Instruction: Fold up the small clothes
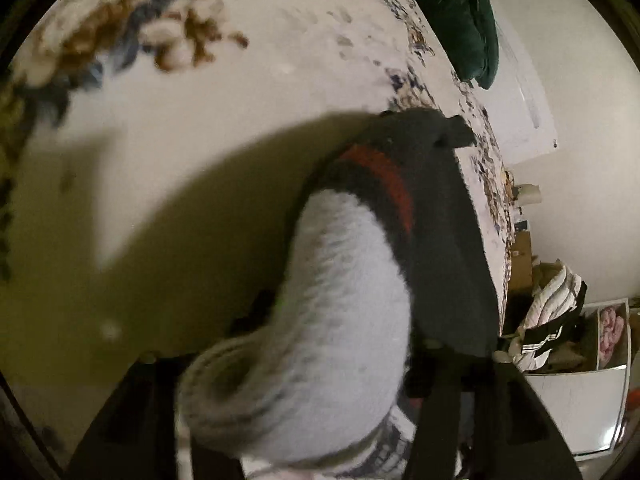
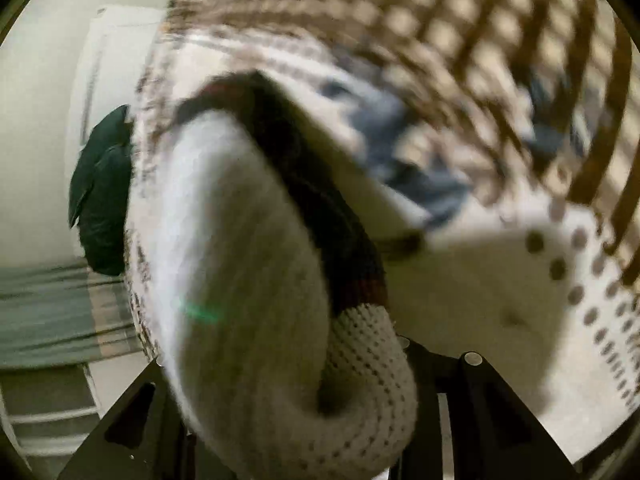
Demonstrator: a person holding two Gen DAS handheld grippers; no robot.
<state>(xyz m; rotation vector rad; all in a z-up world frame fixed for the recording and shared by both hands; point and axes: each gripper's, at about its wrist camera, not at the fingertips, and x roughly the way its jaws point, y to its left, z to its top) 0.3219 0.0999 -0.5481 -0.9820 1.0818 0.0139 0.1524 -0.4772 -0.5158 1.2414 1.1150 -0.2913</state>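
Both views are blurring, so detail is limited. A sock [image 1: 344, 280], white in the foot with a dark band and a red stripe, is hanging lifted above the floral bedspread [image 1: 208, 92] of a bed, draped close in front of both cameras. In the left wrist view the left gripper [image 1: 320, 432] seems to be pinching the ribbed cuff end, though its fingers are mostly hiding behind cloth, so I cannot tell their spread for certain. In the right wrist view the right gripper [image 2: 320, 420] is carrying the sock [image 2: 256, 264] too, its knitted end curling over the fingers; whether they are pressed together is not visible.

To fold well, I judge both ends should be brought down onto flat bedspread, laid straight, then 1 end carried over the other with edges matching before either grip is letting go. Slack cloth could be twisting, so keeping gentle tension matters.

No brand, label or readable writing is showing anywhere.
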